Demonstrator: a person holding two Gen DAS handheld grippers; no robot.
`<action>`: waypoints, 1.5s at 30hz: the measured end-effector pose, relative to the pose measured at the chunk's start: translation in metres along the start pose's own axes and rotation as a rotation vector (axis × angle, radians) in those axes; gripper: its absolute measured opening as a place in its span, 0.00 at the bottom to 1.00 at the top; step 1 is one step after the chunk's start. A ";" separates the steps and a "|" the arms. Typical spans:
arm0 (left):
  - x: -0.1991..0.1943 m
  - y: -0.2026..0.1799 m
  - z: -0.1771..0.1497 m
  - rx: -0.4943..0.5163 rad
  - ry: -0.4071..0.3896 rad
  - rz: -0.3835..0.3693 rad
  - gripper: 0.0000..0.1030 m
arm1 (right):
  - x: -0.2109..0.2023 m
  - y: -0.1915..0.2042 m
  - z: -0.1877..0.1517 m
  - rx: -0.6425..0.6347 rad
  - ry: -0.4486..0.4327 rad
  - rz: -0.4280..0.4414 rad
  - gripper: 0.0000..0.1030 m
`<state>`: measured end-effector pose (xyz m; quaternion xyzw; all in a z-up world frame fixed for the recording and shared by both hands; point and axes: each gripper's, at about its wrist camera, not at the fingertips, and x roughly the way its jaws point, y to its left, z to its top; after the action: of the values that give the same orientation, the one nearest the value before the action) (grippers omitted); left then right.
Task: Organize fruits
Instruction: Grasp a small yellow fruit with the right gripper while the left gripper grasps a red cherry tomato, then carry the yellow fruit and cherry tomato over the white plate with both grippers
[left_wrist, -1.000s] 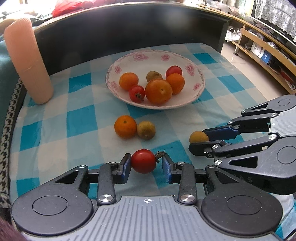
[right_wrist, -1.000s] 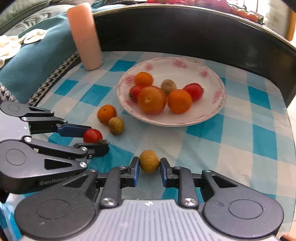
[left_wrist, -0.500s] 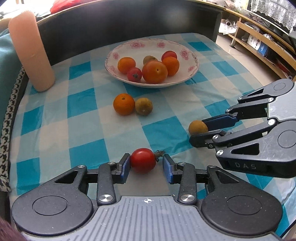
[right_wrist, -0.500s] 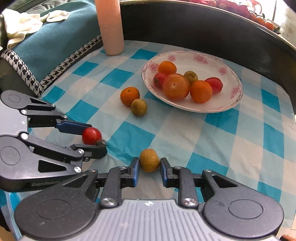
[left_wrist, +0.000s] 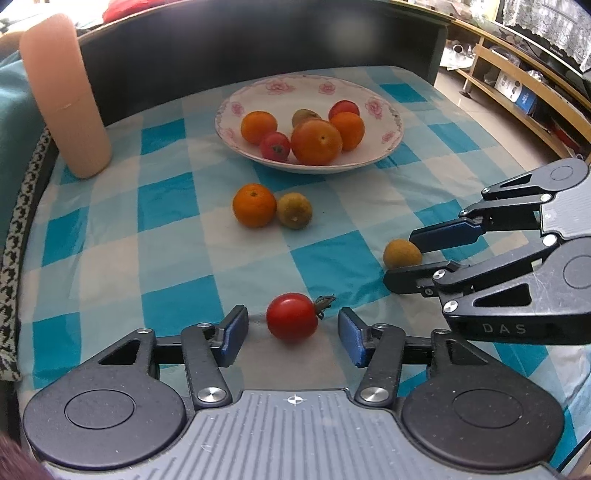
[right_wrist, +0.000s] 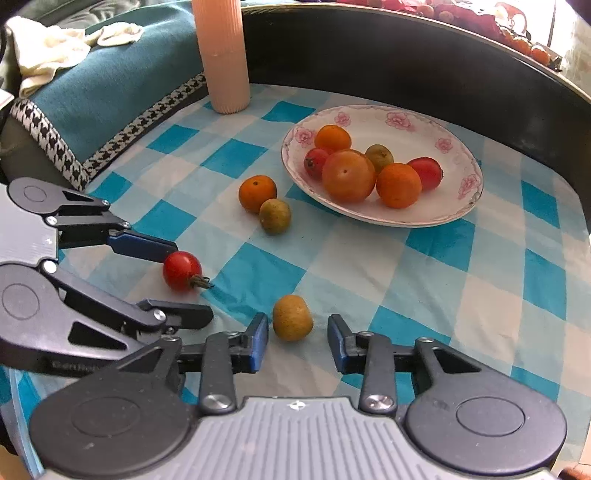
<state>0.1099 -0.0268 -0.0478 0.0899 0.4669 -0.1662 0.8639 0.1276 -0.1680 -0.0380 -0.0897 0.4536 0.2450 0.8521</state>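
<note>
Right now my left gripper (left_wrist: 291, 334) has its jaws apart, having just been opening, and the red tomato (left_wrist: 292, 321) sits on the cloth between the blue pads with a gap on each side, its stem pointing right. My right gripper (right_wrist: 295, 341) is likewise parted, its jaws having just spread, and the small yellow-brown fruit (right_wrist: 292, 317) lies between them; its left pad looks very near the fruit, the right one clearly off it. So neither tool is clamped on anything, and both fruits rest on the blue checked tablecloth (left_wrist: 177, 229) near its front edge.

Further out, an orange (left_wrist: 254, 205) and a greenish fruit (left_wrist: 294, 210) lie side by side, seemingly touching, on the cloth just short of the plate. Beyond them the flowered plate (left_wrist: 388, 110) already holds six pieces: oranges, two red ones and a greenish one. A peach-coloured ribbed cylinder (left_wrist: 64, 96) stands upright at the far left corner.

If the plate is where the fruit belongs, I judge the job a bit over half done: six gathered, four loose on the cloth, including the two at my jaws.
</note>
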 end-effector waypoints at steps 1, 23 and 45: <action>0.000 0.000 0.000 -0.002 -0.002 0.000 0.59 | 0.000 0.000 0.000 -0.001 -0.001 0.000 0.49; -0.008 -0.003 0.017 -0.023 -0.031 -0.005 0.38 | -0.003 0.009 0.008 0.000 -0.002 0.007 0.39; 0.003 -0.007 0.089 -0.045 -0.129 0.037 0.36 | -0.020 -0.033 0.049 0.121 -0.136 -0.074 0.39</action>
<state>0.1783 -0.0612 -0.0017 0.0681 0.4122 -0.1452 0.8969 0.1702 -0.1851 0.0043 -0.0377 0.4051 0.1909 0.8933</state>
